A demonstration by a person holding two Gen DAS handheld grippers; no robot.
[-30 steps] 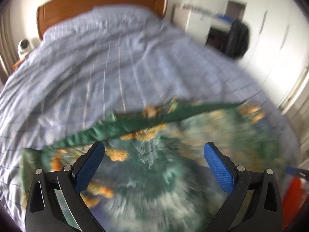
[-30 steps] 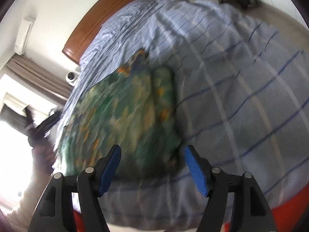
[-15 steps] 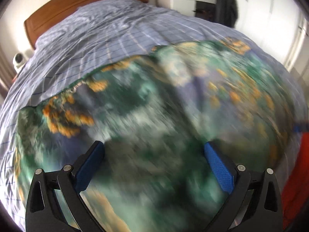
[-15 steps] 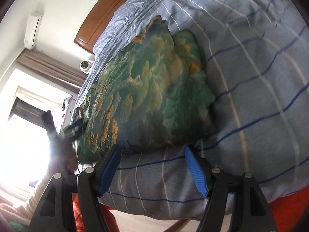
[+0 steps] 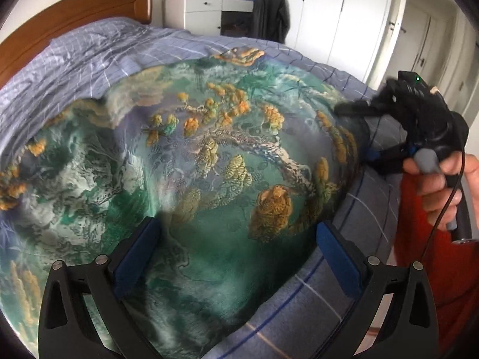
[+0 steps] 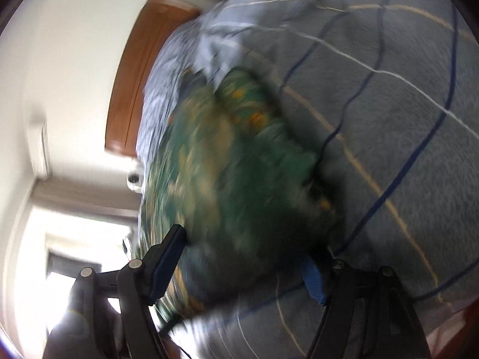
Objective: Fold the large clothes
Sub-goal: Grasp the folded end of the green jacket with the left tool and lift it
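Note:
A large green garment (image 5: 209,164) with orange and white blossoms lies spread on the blue-grey checked bed cover (image 5: 89,59). My left gripper (image 5: 238,254) hovers over the garment's near part, jaws wide apart, with cloth under them but nothing pinched. At the garment's right edge a hand (image 5: 437,185) holds my right gripper (image 5: 356,134). The right wrist view is blurred by motion: there the right gripper (image 6: 242,269) is low at the garment's (image 6: 233,179) near edge. Its jaws are opening, the cloth edge lies between them, and the pads do not press on it.
A wooden headboard (image 5: 74,27) closes the bed's far end. Behind it stand a white desk (image 5: 206,12), a dark jacket on a chair (image 5: 269,15) and white wardrobe doors (image 5: 338,15). The person's red clothing (image 5: 419,239) is at right. A bright window (image 6: 60,254) is beside the bed.
The left gripper swept across and down over the garment, which now fills its view. The right gripper rolled and sank toward the garment's edge, and its jaws stand wider.

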